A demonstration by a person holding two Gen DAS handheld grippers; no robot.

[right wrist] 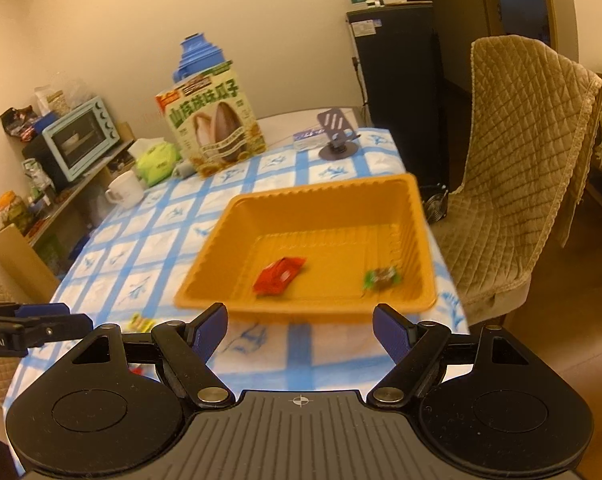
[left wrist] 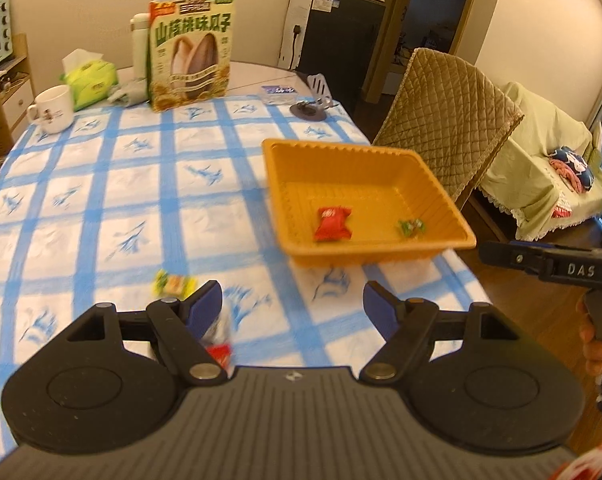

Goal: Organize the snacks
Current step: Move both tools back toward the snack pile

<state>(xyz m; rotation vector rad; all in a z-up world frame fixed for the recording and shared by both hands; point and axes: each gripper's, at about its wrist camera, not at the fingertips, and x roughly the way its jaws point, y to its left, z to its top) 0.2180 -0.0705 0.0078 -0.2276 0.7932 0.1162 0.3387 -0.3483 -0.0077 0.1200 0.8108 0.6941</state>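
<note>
Both grippers, left gripper [left wrist: 293, 304] and right gripper [right wrist: 301, 326], have wide, empty jaws; only the left view shows the red-wrapped snack [left wrist: 220, 350] beneath its left jaw, while the orange tray [right wrist: 221, 252] lies ahead of both.

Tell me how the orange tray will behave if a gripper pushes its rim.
The orange tray looks thin, ribbed plastic, so probably light and flexible. Holding only a red snack and a green candy, it would likely slide easily on the tablecloth.
</note>
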